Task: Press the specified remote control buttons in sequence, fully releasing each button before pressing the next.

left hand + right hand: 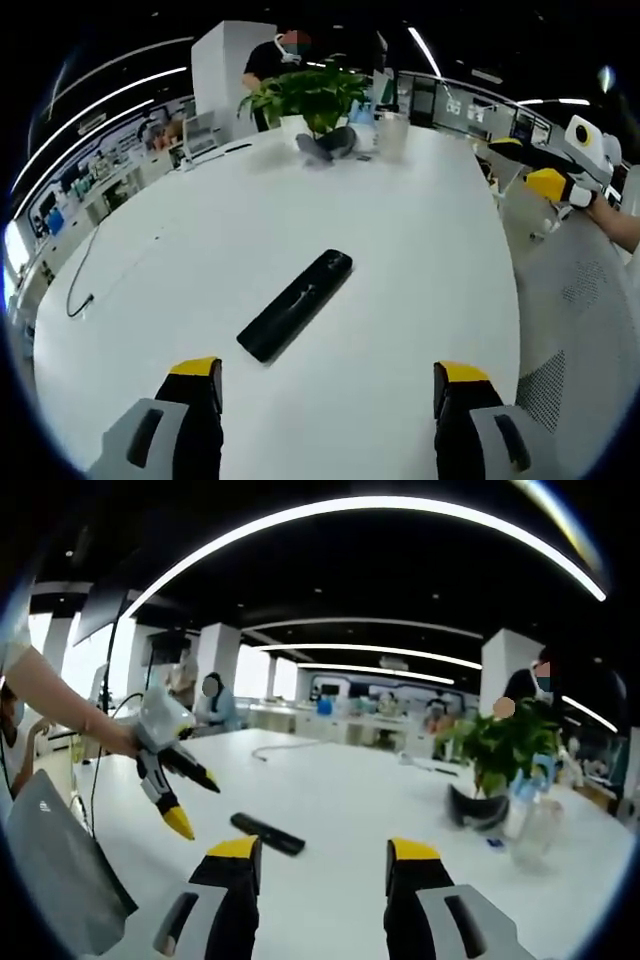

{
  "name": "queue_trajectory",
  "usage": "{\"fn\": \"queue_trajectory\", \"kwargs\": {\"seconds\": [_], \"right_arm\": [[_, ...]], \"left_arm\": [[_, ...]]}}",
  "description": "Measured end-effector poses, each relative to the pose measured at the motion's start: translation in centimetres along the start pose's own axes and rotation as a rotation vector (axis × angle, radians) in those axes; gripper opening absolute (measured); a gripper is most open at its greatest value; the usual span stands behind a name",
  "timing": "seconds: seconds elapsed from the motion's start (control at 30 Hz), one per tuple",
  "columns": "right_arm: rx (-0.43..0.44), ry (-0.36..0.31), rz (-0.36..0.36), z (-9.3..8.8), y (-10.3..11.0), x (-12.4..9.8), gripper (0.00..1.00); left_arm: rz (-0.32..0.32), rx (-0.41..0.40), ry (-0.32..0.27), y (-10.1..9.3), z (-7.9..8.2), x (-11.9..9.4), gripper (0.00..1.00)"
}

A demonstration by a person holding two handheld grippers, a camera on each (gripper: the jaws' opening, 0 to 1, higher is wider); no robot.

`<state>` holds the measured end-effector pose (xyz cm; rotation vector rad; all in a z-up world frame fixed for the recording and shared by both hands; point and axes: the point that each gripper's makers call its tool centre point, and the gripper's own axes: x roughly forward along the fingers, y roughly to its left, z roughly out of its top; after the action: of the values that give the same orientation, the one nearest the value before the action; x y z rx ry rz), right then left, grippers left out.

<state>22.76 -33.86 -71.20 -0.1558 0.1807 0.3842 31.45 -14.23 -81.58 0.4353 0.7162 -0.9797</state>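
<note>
Both grippers' jaws stand apart, empty; remote control [295, 305] lies on table [420, 230] just ahead, seemingly untouched.

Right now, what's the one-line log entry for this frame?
remote: flat on white table, untouched | left gripper: open, above | right gripper: open, off the table

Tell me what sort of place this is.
Probably an open-plan office or showroom: a big white table carrying a black remote control and a potted plant, curved ceiling light strips, and people at desks behind.
</note>
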Motion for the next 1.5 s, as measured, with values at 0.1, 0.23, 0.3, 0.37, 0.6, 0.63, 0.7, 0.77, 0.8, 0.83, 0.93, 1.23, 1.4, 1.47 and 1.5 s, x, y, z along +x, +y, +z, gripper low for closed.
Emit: {"fn": "queue_trajectory", "kwargs": {"seconds": [0.1,0.23,0.3,0.37,0.6,0.63,0.7,0.77,0.8,0.83,0.93,1.23,1.4,1.47,1.5], "right_arm": [[0.001,0.000,-0.001,0.0,0.0,0.0,0.47],[0.001,0.000,-0.001,0.0,-0.1,0.0,0.47],[0.000,0.001,0.000,-0.1,-0.1,0.0,0.47],[0.000,0.003,0.000,-0.1,-0.2,0.1,0.47],[0.003,0.005,0.001,-0.1,-0.2,0.1,0.46],[0.003,0.005,0.001,-0.1,-0.2,0.1,0.46],[0.004,0.005,0.003,-0.2,-0.2,0.2,0.46],[0.005,0.006,0.003,-0.2,-0.2,0.2,0.46],[0.003,0.006,0.004,-0.2,-0.2,0.2,0.45],[0.002,0.008,0.003,-0.2,-0.2,0.2,0.45],[0.003,0.009,0.003,-0.2,-0.2,0.2,0.45],[0.000,0.015,0.007,-0.4,-0.1,0.2,0.44],[-0.001,0.021,0.012,-0.5,0.1,0.2,0.43],[-0.002,0.025,0.014,-0.6,0.1,0.3,0.43],[-0.002,0.026,0.015,-0.6,0.1,0.3,0.43]], "left_arm": [[-0.007,0.006,0.003,0.1,0.2,0.3,0.90],[-0.017,0.013,0.013,0.3,0.6,1.0,0.89],[-0.024,0.015,0.021,0.4,0.8,1.4,0.89],[-0.030,0.036,0.035,0.4,0.9,1.6,0.89],[-0.048,0.072,0.070,1.1,1.3,2.3,0.88],[-0.053,0.076,0.081,1.3,1.3,2.4,0.88],[-0.059,0.088,0.092,1.3,1.4,2.5,0.88],[-0.063,0.099,0.103,1.4,1.3,2.7,0.88],[-0.066,0.105,0.110,1.4,1.2,2.8,0.88],[-0.069,0.107,0.113,1.5,1.2,3.0,0.88],[-0.083,0.098,0.140,1.7,0.7,3.4,0.87],[-0.113,0.102,0.213,2.1,-0.7,4.4,0.86],[-0.129,0.095,0.240,2.4,-1.0,4.9,0.85],[-0.133,0.098,0.252,2.5,-1.1,5.0,0.84],[-0.136,0.098,0.256,2.6,-1.1,5.1,0.84]]}}
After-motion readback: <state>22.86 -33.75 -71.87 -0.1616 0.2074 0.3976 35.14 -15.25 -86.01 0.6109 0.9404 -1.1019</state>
